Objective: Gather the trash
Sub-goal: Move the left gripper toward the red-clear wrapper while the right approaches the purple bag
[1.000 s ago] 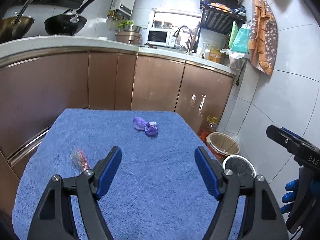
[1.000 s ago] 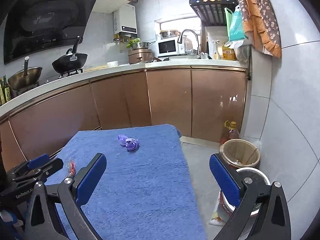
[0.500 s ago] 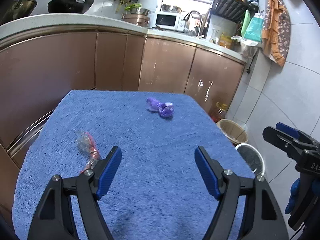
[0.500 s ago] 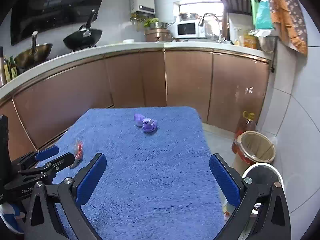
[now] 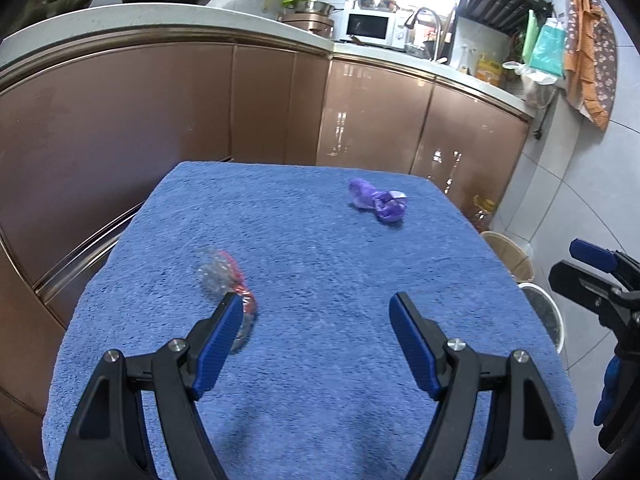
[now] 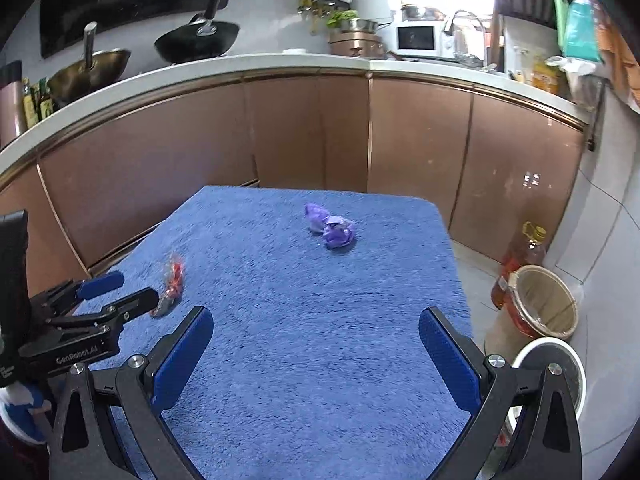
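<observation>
A crumpled purple wrapper (image 5: 378,202) (image 6: 331,229) lies toward the far right of the blue towel (image 5: 320,360) (image 6: 320,320). A clear wrapper with red print (image 5: 226,276) (image 6: 171,282) lies on the towel's left side. My left gripper (image 5: 316,308) is open above the towel, its left fingertip right beside the clear wrapper, nothing between the pads. My right gripper (image 6: 316,322) is open over the towel's near part, well short of the purple wrapper. Each gripper shows at the edge of the other's view.
Two bins stand on the floor right of the table: a tan basket (image 6: 540,304) and a white-rimmed bin (image 6: 560,364). An oil bottle (image 6: 520,256) stands by the basket. Brown cabinets (image 5: 280,100) curve behind the table, with pans on the counter.
Both grippers have come forward and lower over the towel and tipped downward. The clear wrapper now sits next to my left gripper's left fingertip. Both jaws have stayed equally wide.
</observation>
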The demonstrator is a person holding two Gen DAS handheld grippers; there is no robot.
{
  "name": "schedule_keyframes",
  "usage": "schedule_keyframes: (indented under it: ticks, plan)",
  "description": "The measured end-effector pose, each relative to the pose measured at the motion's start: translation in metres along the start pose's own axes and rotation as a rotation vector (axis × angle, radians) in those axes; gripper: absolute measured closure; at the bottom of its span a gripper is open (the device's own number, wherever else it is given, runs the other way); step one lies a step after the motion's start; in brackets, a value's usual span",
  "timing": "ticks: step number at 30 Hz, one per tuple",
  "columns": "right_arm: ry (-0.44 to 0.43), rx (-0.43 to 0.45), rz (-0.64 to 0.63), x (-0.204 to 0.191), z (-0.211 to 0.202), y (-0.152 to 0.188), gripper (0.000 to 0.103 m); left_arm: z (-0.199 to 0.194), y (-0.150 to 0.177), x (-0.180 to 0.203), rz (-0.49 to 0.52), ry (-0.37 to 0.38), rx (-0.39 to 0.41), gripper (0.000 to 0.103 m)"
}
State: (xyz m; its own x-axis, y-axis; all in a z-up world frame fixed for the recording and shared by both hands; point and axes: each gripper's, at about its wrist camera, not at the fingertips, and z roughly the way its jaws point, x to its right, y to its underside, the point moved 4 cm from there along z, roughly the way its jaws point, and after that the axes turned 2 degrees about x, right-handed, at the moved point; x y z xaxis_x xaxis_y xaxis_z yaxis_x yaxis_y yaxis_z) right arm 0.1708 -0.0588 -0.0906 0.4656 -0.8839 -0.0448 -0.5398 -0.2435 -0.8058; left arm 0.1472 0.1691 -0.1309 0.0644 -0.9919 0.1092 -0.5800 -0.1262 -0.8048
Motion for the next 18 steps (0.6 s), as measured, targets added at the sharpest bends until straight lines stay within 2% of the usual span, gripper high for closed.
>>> schedule_keyframes:
  ticks: [15,18]
  plan:
    - [-0.068,-0.062,-0.059,-0.007,0.050,0.000,0.000,0.025,0.001,-0.018,0.002,-0.081,-0.029,0.029]
    - [-0.076,-0.073,-0.065,-0.004,0.057,0.002,0.000,0.026,-0.002,-0.024,-0.010,-0.095,-0.012,0.029]
